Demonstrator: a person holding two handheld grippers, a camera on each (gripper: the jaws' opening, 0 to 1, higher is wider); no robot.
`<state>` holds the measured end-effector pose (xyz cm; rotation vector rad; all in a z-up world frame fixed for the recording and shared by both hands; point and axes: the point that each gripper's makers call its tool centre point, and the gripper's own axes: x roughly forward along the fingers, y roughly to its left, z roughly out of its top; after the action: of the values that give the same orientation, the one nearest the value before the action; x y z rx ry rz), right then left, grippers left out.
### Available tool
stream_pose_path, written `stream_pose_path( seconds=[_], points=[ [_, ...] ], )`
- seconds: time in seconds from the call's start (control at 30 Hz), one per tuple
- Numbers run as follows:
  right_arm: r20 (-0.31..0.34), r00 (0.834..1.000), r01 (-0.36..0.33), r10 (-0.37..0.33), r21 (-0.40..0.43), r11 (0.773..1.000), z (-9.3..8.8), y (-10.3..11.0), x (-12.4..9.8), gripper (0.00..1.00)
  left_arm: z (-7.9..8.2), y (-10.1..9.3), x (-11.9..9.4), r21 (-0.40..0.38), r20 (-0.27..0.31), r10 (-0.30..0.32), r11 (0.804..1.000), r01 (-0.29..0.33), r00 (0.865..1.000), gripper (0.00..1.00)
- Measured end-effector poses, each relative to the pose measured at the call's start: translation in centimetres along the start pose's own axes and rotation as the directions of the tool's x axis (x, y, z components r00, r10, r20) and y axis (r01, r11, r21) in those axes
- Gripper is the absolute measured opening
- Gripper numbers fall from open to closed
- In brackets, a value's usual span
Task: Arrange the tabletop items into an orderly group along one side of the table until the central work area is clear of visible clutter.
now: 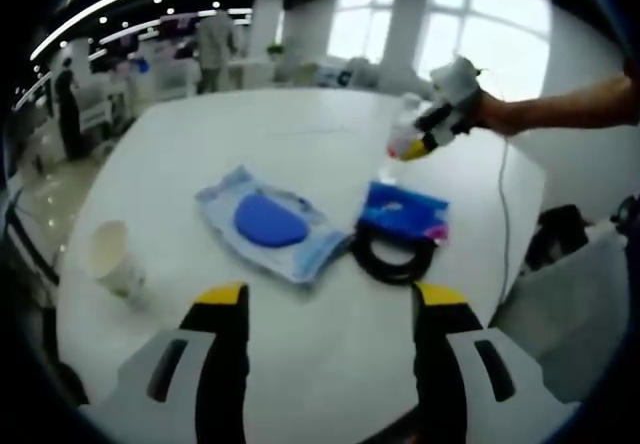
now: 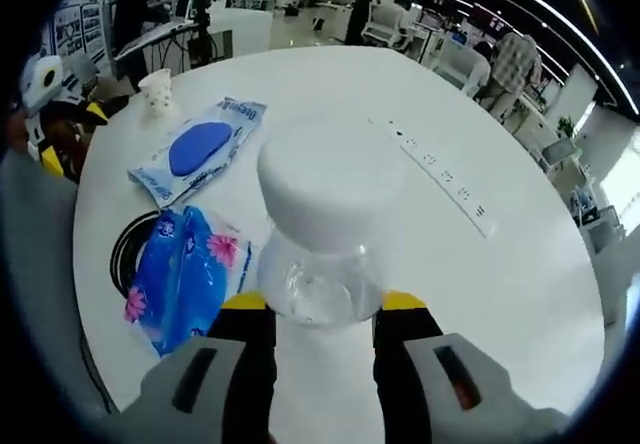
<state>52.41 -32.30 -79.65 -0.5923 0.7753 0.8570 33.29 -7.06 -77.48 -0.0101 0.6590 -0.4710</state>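
Bottle [image 2: 322,234], clear-bodied with a broad white cap, sits clenched between the right gripper's [image 2: 322,309] yellow-tipped jaws, lifted above the white table [image 2: 520,294]; the left gripper view shows that same gripper holding it aloft over the far side of the table. The left gripper [image 1: 330,299] hangs over the near edge with its jaws spread apart and nothing between them.

Taking the wet-wipes pack [image 1: 268,222], pale with a blue oval lid, as the landmark: it lies near the table's middle. Just beside it, on the bottle's side, a blue flowered tissue pack [image 1: 404,212] rests partly on a black ring [image 1: 392,261]. On the pack's other side, well apart toward the rim, stands a paper cup [image 1: 115,259]. Beyond the pack, across the table, a white power strip [image 2: 440,174] stretches flat.

By my judgement the work is early: 1 item is in hand, 4 loose things are spread over the middle, and no tidy row along an edge exists yet.
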Motion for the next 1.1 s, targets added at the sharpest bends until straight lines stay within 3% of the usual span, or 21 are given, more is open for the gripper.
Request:
stream_pose_path(
  seconds=[0.43,0.87,1.1],
  points=[
    [0.021,1.0,0.014,-0.016,0.083,0.996,-0.7,-0.2,-1.1,0.37,-0.2,-0.1,0.1,0.007,-0.009,-0.005,1.0,0.005,1.0,0.63],
    [0.04,0.999,0.014,-0.019,0.103,0.995,-0.6,-0.2,-0.9,0.37,-0.3,-0.2,0.1,0.01,-0.012,-0.009,1.0,0.009,1.0,0.63],
    [0.066,0.997,0.024,-0.034,0.147,0.989,-0.2,-0.3,-0.8,0.49,-0.3,-0.1,0.1,0.007,-0.011,-0.008,1.0,0.008,1.0,0.63]
  ],
)
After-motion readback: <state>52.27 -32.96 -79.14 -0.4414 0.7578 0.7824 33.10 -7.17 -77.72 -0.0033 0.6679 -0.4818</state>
